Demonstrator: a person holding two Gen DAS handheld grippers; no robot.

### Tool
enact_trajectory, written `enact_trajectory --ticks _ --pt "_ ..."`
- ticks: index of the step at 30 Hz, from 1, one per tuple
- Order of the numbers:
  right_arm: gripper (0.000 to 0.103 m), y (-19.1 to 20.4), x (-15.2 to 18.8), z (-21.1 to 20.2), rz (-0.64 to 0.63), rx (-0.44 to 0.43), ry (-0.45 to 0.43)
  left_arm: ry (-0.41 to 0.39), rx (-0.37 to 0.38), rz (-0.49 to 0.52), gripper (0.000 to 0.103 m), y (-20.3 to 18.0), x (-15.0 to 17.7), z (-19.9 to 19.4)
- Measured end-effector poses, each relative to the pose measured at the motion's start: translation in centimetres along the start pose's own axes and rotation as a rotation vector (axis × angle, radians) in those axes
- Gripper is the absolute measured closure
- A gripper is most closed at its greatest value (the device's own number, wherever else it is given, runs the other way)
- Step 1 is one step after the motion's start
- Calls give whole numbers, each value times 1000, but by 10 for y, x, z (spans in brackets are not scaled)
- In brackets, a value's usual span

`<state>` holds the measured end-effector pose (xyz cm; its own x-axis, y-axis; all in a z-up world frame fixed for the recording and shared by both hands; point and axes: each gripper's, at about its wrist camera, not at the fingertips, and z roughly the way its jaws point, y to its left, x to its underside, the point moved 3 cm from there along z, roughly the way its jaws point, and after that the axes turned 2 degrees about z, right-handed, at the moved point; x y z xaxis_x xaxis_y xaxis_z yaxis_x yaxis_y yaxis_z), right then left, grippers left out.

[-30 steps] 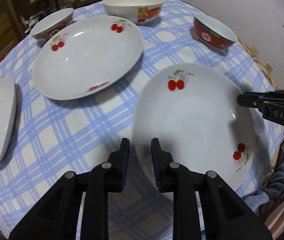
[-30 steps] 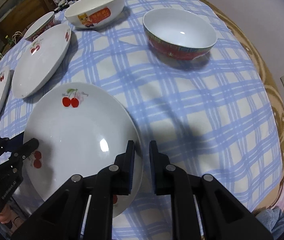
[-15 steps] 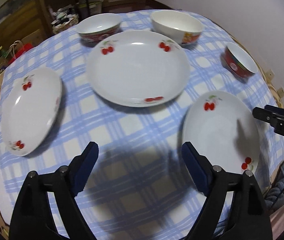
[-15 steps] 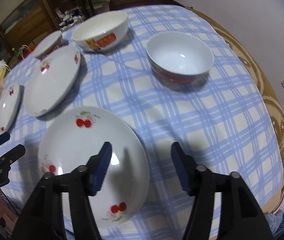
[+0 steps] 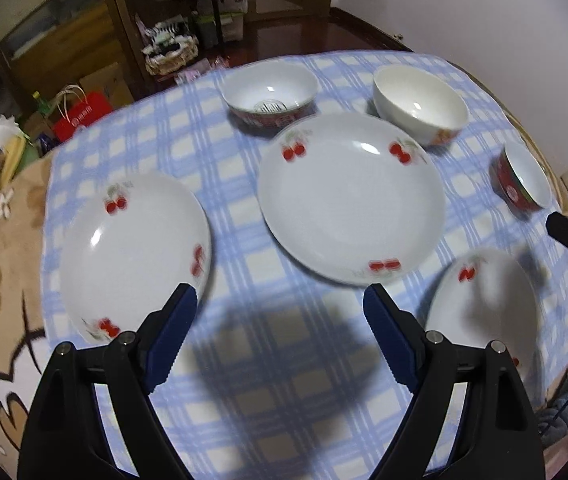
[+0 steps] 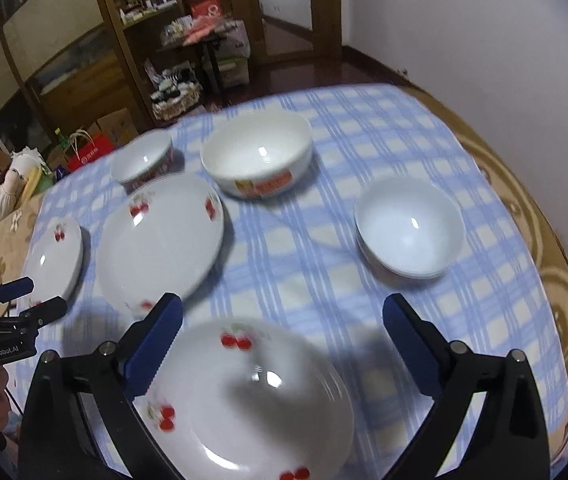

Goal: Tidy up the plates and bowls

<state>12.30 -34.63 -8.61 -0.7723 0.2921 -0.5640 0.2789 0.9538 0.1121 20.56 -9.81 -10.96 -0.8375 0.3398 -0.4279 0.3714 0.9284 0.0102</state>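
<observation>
Hovering empty, the left gripper (image 5: 280,320) is held wide while the right gripper (image 6: 284,332) is opening over the near plate (image 6: 244,400); stacked carelessly, plates could be chipped.

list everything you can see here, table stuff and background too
plates: three, white with red cherries, one near left, one centre, one near right
bowls: three, one big white at the back, two smaller red-sided, back left and right
tablecloth: one, blue and white check, over the round table
cabinet: one, brown wood, behind the table
basket: one, woven, on the floor
bag: one, red, on the floor at left
left claw: one, black with blue pads, open, holds nothing
right claw: one, black with blue pads, opening, above the near plate, holds nothing
</observation>
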Motion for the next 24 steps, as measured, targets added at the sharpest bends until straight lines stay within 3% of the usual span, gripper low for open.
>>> enact_trajectory --ticks 12,24 --pt "0 34 -57 15 18 -28 -75 -2 -32 -31 18 31 -40 10" --pt "0 45 -59 52 1 -32 -43 -51 17 -66 18 41 -63 36"
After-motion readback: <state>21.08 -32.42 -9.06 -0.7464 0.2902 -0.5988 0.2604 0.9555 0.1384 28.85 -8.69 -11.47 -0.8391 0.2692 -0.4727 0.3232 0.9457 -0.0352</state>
